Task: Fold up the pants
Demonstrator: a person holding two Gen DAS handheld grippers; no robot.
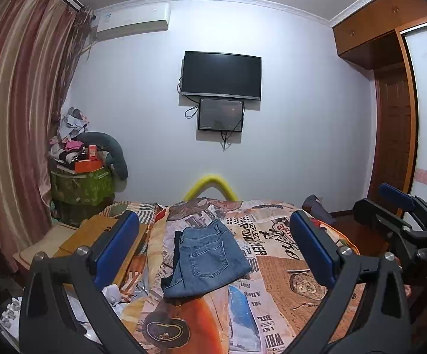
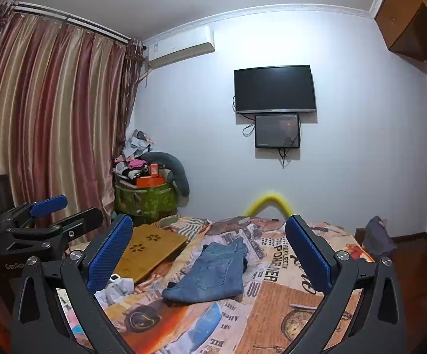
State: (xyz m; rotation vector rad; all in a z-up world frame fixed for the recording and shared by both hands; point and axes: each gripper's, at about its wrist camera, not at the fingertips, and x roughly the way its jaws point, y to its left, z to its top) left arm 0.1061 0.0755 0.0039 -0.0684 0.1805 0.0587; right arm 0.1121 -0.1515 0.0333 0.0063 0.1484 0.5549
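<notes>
A pair of blue jeans (image 1: 206, 261) lies folded into a compact stack on the printed bedspread (image 1: 284, 268), back pocket up. It also shows in the right wrist view (image 2: 213, 274). My left gripper (image 1: 213, 250) is open and empty, held above the bed short of the jeans. My right gripper (image 2: 209, 253) is open and empty too, also raised and apart from the jeans. The right gripper shows at the right edge of the left wrist view (image 1: 402, 215), and the left gripper at the left edge of the right wrist view (image 2: 63, 209).
A wooden lap tray (image 2: 151, 247) lies on the bed's left side beside white crumpled cloth (image 2: 116, 289). A cluttered green box (image 2: 145, 200) stands by the curtain. A yellow foam tube (image 2: 269, 202) arches at the bed's far end. A dark garment (image 2: 377, 236) sits far right.
</notes>
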